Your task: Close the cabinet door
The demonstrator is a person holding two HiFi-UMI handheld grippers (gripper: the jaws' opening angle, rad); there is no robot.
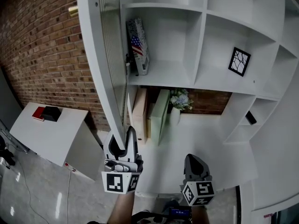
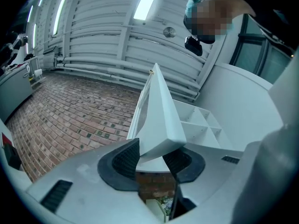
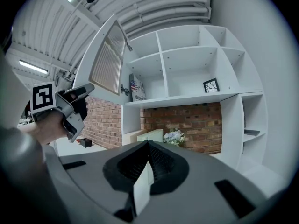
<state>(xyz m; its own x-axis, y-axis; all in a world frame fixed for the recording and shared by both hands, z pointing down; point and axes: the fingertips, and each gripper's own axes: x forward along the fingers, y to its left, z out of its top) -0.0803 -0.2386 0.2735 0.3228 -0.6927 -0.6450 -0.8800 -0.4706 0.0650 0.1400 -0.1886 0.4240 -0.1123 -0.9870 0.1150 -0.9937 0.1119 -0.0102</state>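
**1. Cabinet** (image 1: pixel 201 41): white open-shelved unit, filling the head view from 12 to 4 o'clock. Its upper-left compartment stands uncovered.

**2. Cabinet door** (image 1: pixel 99 55): swung wide open and seen edge-on, running from 11 o'clock down towards 6 o'clock. Risk: driven from one lower corner only, it may twist on its hinges or slam shut.

**3. Left gripper** (image 1: pixel 124 136): narrow clamp on the door's lower corner, a pad on each face. Risk: the hold is shallow and could slip off mid-swing. If kept clamped to the end, the jaws would likely be pinched against the frame.

**4. Right gripper** (image 1: pixel 194 158): jaws together and empty, at 5 o'clock, apart from the door.

**5. Flag-covered book** (image 1: pixel 138 45): upright near the compartment's front edge. Risk: the door may strike it if it protrudes.
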